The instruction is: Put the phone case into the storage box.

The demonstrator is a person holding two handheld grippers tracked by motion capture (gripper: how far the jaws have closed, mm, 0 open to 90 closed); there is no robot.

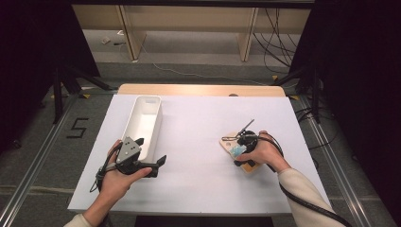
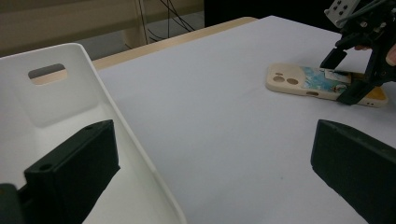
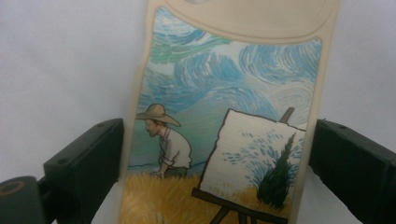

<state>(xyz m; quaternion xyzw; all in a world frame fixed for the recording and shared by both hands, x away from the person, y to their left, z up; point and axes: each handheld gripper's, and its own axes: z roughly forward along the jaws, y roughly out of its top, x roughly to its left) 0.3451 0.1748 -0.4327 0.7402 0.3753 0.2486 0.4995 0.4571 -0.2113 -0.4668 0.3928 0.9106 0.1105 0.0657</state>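
A beige phone case (image 1: 229,141) printed with a painter at an easel (image 3: 224,93) lies flat on the white table at the right. My right gripper (image 1: 241,149) is down over it. In the right gripper view its two black jaws press against the case's long edges, so the gripper (image 3: 217,168) is shut on the case. The left gripper view shows the case (image 2: 289,81) from the side with that gripper (image 2: 343,77) straddling it. My left gripper (image 1: 151,150) rests open beside the near end of a white bin (image 1: 150,98), with nothing between its jaws (image 2: 212,163).
The long white bin (image 2: 70,93) has a handle slot in its far wall and nothing inside that I can see. A white sheet (image 1: 198,137) covers the table. Cables trail from both grippers toward the near edge.
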